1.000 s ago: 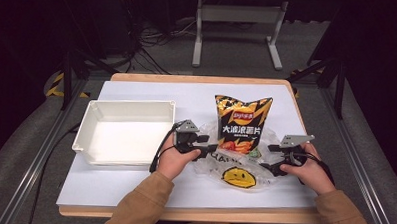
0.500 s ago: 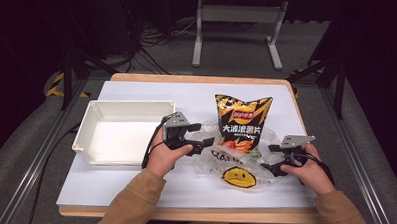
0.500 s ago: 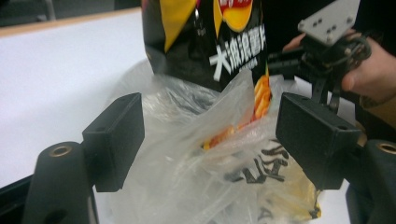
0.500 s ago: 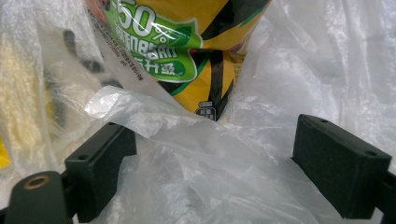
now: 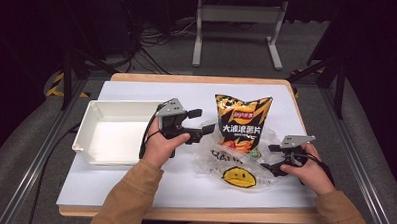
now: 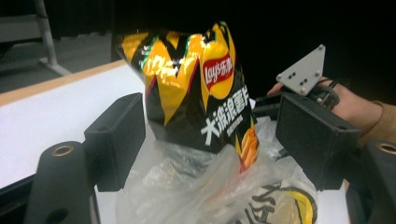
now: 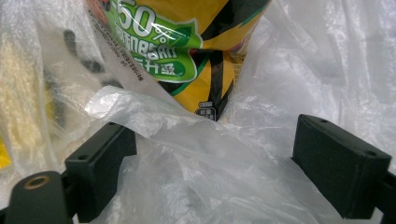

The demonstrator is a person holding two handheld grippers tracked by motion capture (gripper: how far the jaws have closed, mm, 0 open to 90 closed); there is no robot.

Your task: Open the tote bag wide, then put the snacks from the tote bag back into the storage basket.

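Note:
A black and yellow chips bag (image 5: 242,122) stands upright on the white table, its foot inside a clear plastic bag (image 5: 233,166) printed with a yellow smiley. My left gripper (image 5: 201,122) is raised just left of the chips bag, open, jaws pointing at it. In the left gripper view the chips bag (image 6: 196,88) shows between and beyond the spread jaws of my left gripper (image 6: 215,135), with the plastic bag (image 6: 187,186) below. My right gripper (image 5: 270,157) is open at the plastic bag's right edge. The right gripper view shows crumpled film (image 7: 205,172) between the jaws of my right gripper (image 7: 210,158), and the chips bag's bottom (image 7: 187,56) behind it.
A white rectangular tray (image 5: 93,138) sits at the table's left, just behind my left hand. Bare table surface (image 5: 152,90) stretches behind the tray and the chips bag. Metal rails run along both sides of the table.
My left gripper has lifted and drawn back to the left, away from the plastic bag's edge. The right gripper has stayed at the bag's right side.

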